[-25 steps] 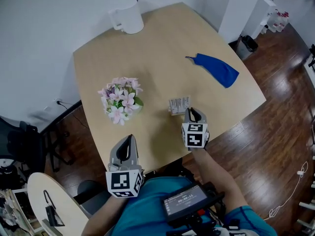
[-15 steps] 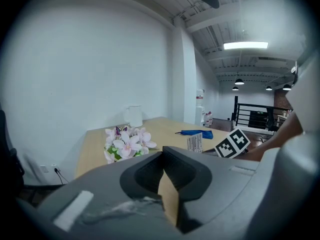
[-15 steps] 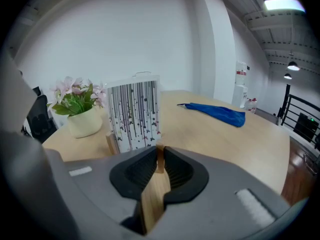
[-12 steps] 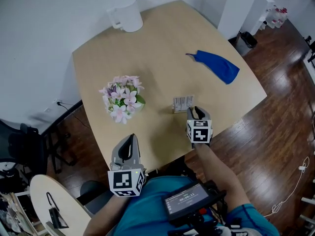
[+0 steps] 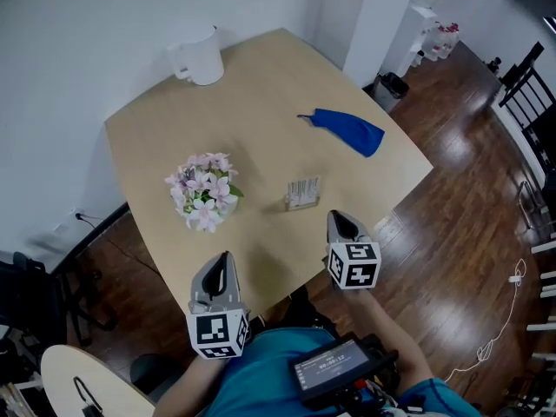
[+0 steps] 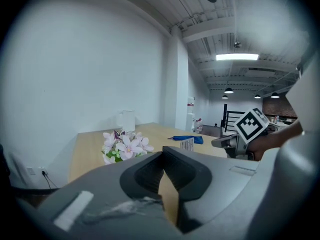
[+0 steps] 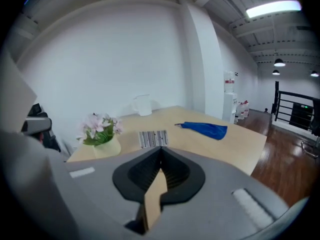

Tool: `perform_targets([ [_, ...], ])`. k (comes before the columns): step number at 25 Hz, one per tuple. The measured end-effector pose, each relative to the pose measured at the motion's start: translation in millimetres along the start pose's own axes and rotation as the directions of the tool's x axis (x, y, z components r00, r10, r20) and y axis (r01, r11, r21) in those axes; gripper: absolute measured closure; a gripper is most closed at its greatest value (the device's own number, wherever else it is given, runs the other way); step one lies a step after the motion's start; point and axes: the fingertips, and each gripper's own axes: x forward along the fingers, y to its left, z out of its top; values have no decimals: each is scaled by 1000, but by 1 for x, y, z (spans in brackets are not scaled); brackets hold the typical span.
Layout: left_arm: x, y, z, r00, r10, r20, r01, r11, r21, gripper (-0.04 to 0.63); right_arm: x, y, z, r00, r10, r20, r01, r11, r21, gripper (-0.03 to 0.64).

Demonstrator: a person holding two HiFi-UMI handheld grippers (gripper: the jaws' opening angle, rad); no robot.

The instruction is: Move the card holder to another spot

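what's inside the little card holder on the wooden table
The small card holder holds upright pale cards with dark stripes; the front one covers any behind it, so their count is hidden.

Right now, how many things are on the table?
4: jug at the far corner, cloth at right, flowers left of centre, card holder right of them. None looks hidden.

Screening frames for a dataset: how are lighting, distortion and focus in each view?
Head view: soft even light, the card holder sharp, shadows faint. Left gripper view: fisheye, dark corners, close foreground soft. Right gripper view: same fisheye vignette, the ceiling light glares at top right.
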Motion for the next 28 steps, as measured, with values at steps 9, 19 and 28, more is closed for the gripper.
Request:
perform_targets([
  [9,-47,-12,15,984,-166,70,167,986,-4,578,-108,70,8,997,-25,74,23,999,28,624],
  [19,-97,-71,52,957,-246,152,243,969,39,579,-190,87,23,982,24,186,-23,1000,-4,624],
  [28,-141,-156,18,972,-197,125,192,980,48,578,-257,47,-18,974,101,203,-93,994,-49,624],
])
